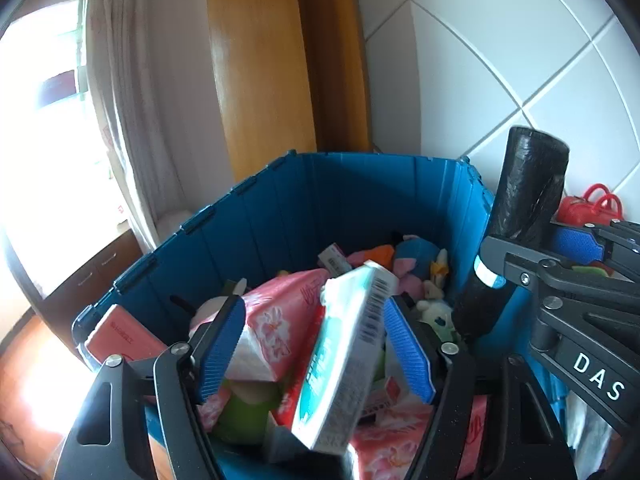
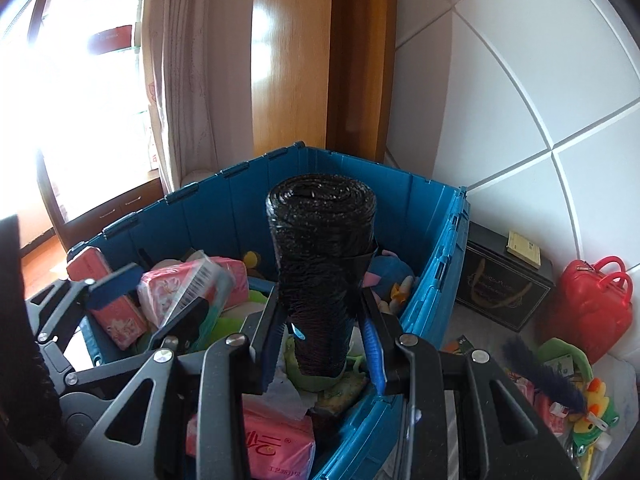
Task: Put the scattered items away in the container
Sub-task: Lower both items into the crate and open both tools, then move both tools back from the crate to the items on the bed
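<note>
Our left gripper hangs over the blue crate with its fingers apart; the white-and-teal box sits tilted between them, touching neither pad as far as we can see, so it looks released and dropping onto the pink tissue packs. We should keep those fingers wide and lift straight out so nothing catches the box.

Our right gripper is clamped on the black roll, held upright just inside the crate's right wall. We judge this is the step to finish: carry the roll further over the pile, lower it close to the contents, tip it flat, then part the fingers, so it doesn't bounce out. More clutter, including a red bag, waits on the floor beside the crate.
</note>
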A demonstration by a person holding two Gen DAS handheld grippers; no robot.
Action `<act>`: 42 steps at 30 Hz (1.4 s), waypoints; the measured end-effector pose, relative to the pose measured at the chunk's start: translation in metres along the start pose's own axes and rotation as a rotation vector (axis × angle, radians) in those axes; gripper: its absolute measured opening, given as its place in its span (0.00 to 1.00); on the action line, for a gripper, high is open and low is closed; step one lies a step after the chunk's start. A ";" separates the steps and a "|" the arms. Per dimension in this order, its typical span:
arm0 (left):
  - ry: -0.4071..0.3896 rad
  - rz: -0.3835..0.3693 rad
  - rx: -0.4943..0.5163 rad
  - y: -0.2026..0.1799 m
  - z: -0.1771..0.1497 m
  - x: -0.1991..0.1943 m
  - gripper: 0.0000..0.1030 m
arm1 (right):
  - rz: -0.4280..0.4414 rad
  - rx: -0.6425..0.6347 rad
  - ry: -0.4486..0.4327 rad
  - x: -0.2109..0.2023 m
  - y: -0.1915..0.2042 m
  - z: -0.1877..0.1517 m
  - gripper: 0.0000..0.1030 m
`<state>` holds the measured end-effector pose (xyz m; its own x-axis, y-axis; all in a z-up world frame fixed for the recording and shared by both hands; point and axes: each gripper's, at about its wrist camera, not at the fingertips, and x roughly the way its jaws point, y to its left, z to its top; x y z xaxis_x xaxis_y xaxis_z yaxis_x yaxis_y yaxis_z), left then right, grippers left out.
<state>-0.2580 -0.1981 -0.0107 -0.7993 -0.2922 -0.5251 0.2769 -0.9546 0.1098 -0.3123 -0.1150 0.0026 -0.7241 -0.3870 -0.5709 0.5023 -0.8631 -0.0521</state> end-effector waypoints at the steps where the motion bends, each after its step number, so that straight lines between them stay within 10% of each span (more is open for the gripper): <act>1: 0.003 -0.001 -0.001 -0.001 -0.001 0.000 0.73 | -0.005 0.000 0.003 0.003 -0.001 0.000 0.41; 6: 0.011 0.004 -0.016 0.004 -0.004 0.002 0.78 | -0.027 0.004 -0.018 0.001 -0.003 0.002 0.76; 24: -0.035 -0.074 -0.047 0.006 -0.006 -0.032 0.80 | -0.092 0.040 -0.066 -0.056 -0.019 -0.020 0.84; 42: -0.062 -0.242 0.093 -0.223 -0.029 -0.117 0.84 | -0.277 0.225 -0.107 -0.203 -0.204 -0.130 1.00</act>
<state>-0.2114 0.0507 0.0019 -0.8682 -0.0554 -0.4930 0.0259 -0.9975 0.0665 -0.2062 0.1822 0.0227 -0.8695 -0.1498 -0.4706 0.1720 -0.9851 -0.0042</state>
